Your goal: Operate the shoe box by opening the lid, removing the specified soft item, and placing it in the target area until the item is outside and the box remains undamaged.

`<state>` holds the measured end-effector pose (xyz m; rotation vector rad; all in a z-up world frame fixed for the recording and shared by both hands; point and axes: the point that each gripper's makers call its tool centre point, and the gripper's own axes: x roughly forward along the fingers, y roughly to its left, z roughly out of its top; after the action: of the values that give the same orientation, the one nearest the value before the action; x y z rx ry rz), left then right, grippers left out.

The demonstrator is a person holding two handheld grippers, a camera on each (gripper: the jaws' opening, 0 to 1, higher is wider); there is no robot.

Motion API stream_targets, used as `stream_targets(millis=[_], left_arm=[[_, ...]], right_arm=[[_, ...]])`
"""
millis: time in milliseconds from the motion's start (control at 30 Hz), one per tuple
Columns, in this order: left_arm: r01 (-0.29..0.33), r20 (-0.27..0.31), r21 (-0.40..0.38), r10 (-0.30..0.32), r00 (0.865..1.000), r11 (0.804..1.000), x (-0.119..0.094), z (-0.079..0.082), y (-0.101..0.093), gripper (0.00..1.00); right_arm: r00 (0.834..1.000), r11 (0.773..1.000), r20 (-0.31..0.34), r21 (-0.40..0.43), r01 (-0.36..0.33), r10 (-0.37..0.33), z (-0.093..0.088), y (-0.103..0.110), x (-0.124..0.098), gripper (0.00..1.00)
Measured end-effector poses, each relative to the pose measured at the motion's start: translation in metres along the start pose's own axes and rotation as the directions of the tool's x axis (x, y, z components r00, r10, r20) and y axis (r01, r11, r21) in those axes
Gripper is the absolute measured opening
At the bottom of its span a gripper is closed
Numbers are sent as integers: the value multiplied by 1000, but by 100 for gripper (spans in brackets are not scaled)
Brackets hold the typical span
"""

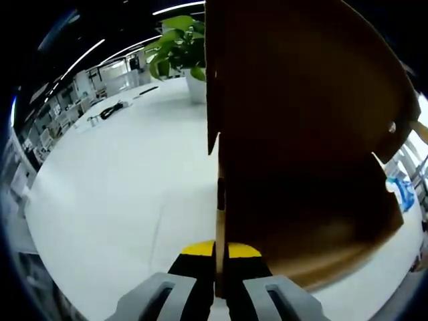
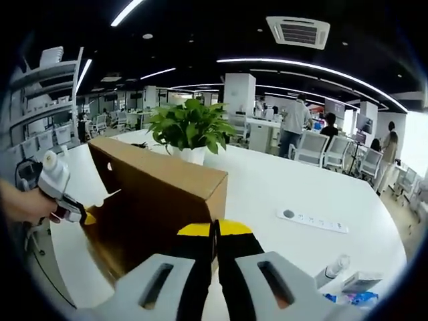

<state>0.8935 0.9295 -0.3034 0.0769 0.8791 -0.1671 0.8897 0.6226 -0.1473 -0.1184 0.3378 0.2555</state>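
Cardboard, plain brown, made up the shoe box (image 2: 157, 200) on the white table (image 2: 267, 194). Left gripper (image 1: 221, 257) clenched its flap edge; right gripper (image 2: 215, 244) hung pressed shut, holding nothing. Open tabletop lay around, with a potted plant (image 2: 189, 130) behind.

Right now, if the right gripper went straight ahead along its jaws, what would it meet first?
Most likely the cardboard box. The right gripper has its jaws closed together, pointing at the box's near top corner. Depth is unclear, so it might skim past toward the potted plant on the white table.
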Motion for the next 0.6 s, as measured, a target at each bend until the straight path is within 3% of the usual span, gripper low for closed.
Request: stream_targets(millis=[600], left_arm=[[19,17,2,-19,1000,1000,0,0,-2,4]], right_arm=[[1000,1000,-16,-28,12,-12,-23,13,-18,0]])
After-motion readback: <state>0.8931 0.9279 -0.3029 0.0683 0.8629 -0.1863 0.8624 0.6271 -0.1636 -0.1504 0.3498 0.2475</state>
